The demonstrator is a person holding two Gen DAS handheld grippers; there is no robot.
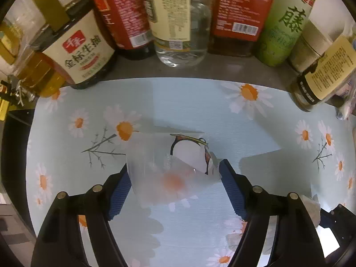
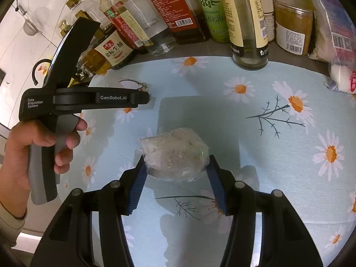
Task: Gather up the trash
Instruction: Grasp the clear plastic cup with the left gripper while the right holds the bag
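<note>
Both wrist cameras are looking steeply down, close over the daisy-patterned bench, sharing the bottle row at twelve o'clock.

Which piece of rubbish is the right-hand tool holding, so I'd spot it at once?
On the pale blue daisy-print tablecloth, in front of the row of sauce bottles, find the right gripper. Between its blue pads sits a crumpled clear plastic wrapper ball, the only wadded, cloudy lump there.

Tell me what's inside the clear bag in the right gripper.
The clear bag, pinched between the right gripper's pads, holds a pale crumpled wad with yellowish flecks. The wrinkled plastic blurs it, so what the wad is cannot be told; its underside is hidden.
</note>
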